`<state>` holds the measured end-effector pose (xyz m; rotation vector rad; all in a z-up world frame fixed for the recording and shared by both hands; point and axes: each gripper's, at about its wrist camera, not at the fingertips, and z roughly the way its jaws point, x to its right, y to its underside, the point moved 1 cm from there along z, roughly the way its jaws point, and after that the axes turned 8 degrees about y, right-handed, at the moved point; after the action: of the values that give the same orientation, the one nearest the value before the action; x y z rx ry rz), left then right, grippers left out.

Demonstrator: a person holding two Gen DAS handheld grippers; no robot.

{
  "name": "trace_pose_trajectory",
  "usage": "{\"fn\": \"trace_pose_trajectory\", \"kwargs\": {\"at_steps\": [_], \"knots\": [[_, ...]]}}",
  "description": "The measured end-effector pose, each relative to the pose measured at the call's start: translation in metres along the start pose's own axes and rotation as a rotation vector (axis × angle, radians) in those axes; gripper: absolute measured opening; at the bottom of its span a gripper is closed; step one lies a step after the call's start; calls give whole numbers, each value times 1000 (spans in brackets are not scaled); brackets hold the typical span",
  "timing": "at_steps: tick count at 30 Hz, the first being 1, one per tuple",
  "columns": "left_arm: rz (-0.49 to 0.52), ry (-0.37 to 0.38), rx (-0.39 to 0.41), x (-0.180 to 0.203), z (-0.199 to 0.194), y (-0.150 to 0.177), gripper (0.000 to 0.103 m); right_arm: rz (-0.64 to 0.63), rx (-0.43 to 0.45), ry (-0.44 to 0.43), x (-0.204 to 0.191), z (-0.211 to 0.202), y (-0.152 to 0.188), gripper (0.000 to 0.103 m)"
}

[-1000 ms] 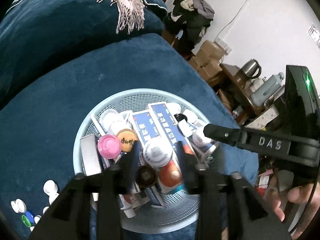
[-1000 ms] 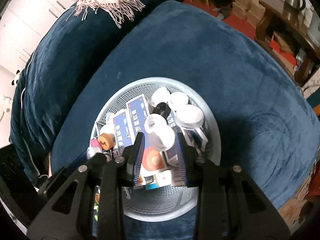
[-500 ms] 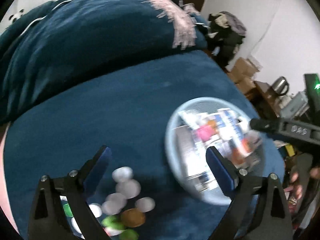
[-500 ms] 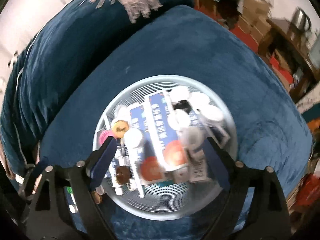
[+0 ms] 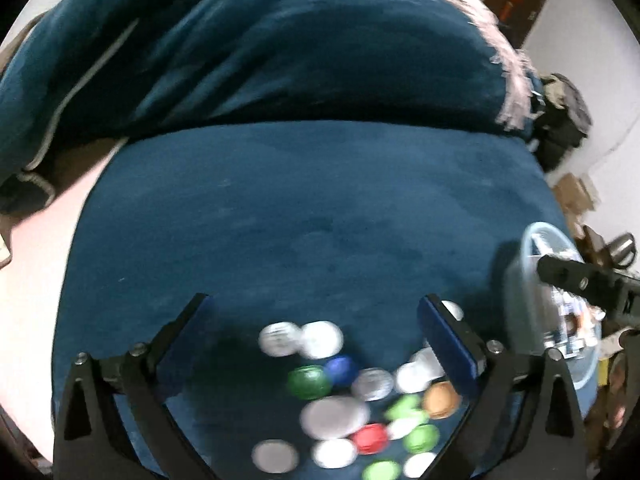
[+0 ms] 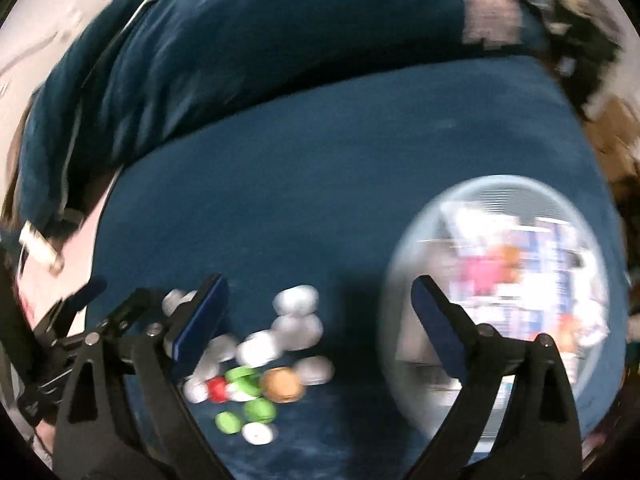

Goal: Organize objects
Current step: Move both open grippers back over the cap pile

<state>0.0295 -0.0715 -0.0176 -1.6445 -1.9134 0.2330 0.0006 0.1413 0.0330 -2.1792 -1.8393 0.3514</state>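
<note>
Here, the left gripper (image 5: pixel 314 306) hung with its tongs spread wide and empty above a loose cluster of small bottles (image 5: pixel 352 396), seen cap-up on a blue velvet cushion (image 5: pixel 304 208). The right gripper (image 6: pixel 320 292), tongs likewise apart and holding nothing, looked toward the same cluster at 7 o'clock in its view, with the pale blue basket (image 6: pixel 404 248) of boxes and bottles at 3 o'clock. Both views were smeared, so individual caps read poorly. The bottles stood touching one another; a closing finger would probably knock a neighbour over on the soft pile. The basket sat near the cushion's right edge, where a nudge might tip it off. Bare cushion lay open from 10 to 1 o'clock.
</note>
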Motion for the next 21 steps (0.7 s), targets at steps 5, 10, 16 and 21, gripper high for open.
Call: {"fn": "trace_pose_trajectory", "kwargs": {"at_steps": [5, 10, 16, 21], "knots": [[-18, -65, -37, -46, 7, 17, 102, -89, -161, -34, -49, 46, 7, 94], [-70, -89, -70, -77, 13, 22, 102, -99, -239, -69, -74, 73, 10, 94], [-110, -105, -103, -102, 19, 28, 102, -192, -276, -91, -106, 92, 11, 93], [-129, -116, -117, -117, 22, 31, 102, -255, -334, -64, -119, 113, 17, 93]]}}
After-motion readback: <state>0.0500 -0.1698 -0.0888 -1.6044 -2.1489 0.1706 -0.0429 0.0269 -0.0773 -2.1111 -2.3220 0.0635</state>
